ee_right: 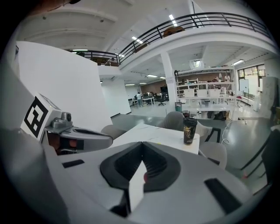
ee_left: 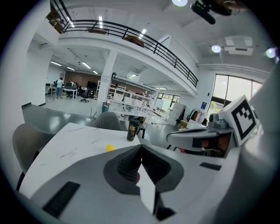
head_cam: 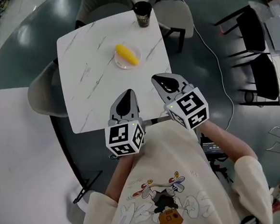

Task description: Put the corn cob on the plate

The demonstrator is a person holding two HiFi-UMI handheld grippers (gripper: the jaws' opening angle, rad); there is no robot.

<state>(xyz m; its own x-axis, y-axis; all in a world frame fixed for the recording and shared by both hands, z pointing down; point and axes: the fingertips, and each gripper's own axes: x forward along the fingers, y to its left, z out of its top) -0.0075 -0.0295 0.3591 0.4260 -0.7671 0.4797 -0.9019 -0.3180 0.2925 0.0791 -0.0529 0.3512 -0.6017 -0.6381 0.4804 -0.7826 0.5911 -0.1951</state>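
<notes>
Left gripper, right gripper — table edge

Corn cob on plate, plate on table's far half, cup behind it at far edge, chair left of table, left gripper and right gripper side by side at near corner

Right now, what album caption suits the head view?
Yellow corn cob lies on small pale round plate; left gripper and right gripper, both shut, hover nearby.
</notes>
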